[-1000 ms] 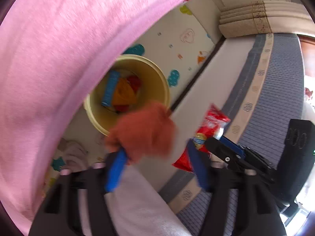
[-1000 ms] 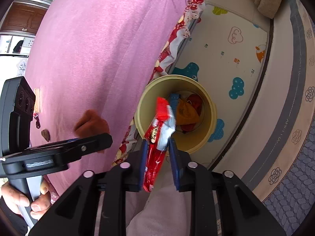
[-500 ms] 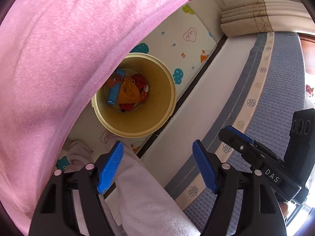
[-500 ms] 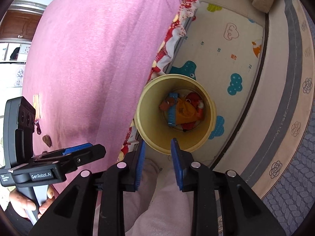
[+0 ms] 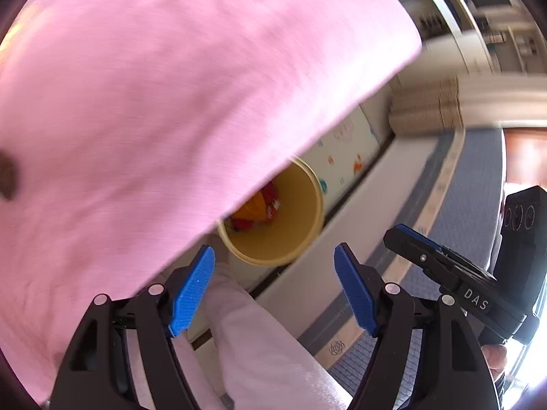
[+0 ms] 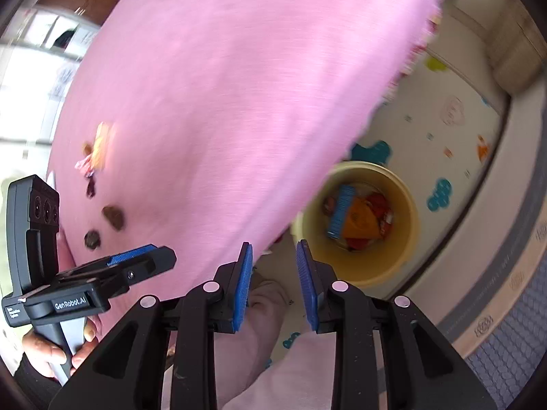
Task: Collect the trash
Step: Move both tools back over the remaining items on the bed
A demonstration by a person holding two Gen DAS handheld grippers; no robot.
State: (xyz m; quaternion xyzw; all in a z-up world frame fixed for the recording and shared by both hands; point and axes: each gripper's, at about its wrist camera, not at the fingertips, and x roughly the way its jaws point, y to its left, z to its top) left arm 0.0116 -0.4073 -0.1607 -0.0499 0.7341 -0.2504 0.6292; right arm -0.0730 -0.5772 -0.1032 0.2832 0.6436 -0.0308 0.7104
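Observation:
A yellow bin [image 6: 403,259] stands on the play mat beside the pink-covered table [image 6: 222,95]; it holds several wrappers, orange, red and blue. The bin also shows in the left wrist view [image 5: 307,232], half hidden under the pink cloth [image 5: 171,85]. My left gripper [image 5: 275,290] is open and empty, above the bin's near side. My right gripper [image 6: 275,287] is open a little and empty, left of the bin. Brown scraps [image 6: 114,218] and a yellow-pink wrapper [image 6: 99,150] lie on the pink cloth at the left.
A play mat [image 6: 444,130] with cloud prints lies under the bin. A grey patterned rug [image 5: 471,212] runs along the right. My pink-trousered leg [image 5: 266,352] is just below the grippers. A folded beige mat [image 5: 427,109] lies at the back.
The brown scrap and the red wrapper left my grippers and lie in the bin. Both grippers opened and have swung back toward the pink table.

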